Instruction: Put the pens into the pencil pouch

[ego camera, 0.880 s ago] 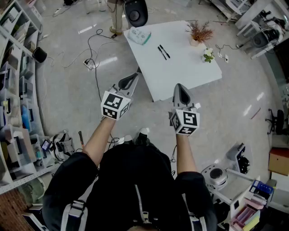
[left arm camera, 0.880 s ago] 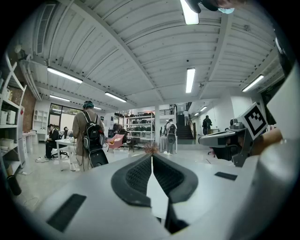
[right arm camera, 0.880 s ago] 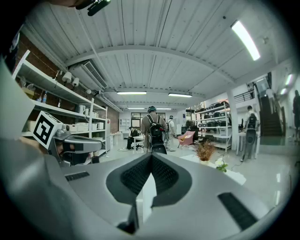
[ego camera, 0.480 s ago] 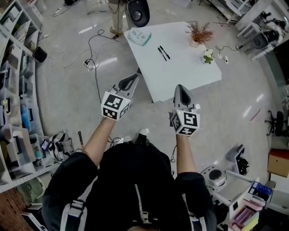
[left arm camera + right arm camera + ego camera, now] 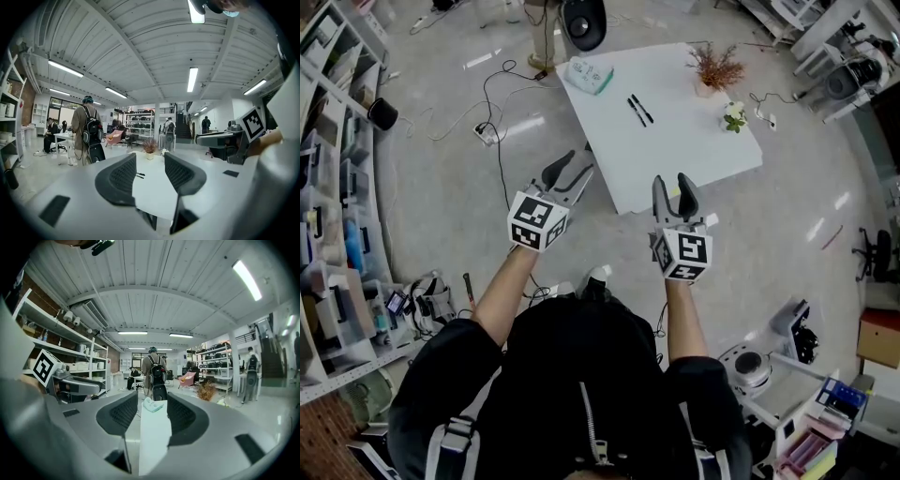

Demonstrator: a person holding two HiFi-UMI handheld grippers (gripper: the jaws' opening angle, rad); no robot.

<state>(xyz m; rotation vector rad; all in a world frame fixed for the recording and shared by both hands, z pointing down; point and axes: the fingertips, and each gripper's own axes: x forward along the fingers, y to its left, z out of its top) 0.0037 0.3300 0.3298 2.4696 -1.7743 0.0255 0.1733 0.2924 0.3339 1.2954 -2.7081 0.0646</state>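
Ahead at twelve o'clock lay the table (image 5: 675, 150) edge, open floor (image 5: 441, 197) around. Left gripper (image 5: 573, 170) and right gripper (image 5: 672, 184), shut earlier, gaped empty.

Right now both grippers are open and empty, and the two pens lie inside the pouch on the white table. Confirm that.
Wrong on the pens: the head view shows them lying bare on the white table, apart from the pouch. The rest stands: the left gripper and the right gripper are open and empty.

Two pens (image 5: 635, 110), one pencil pouch (image 5: 589, 75), two small plants (image 5: 713, 67) and one white table (image 5: 694, 145).
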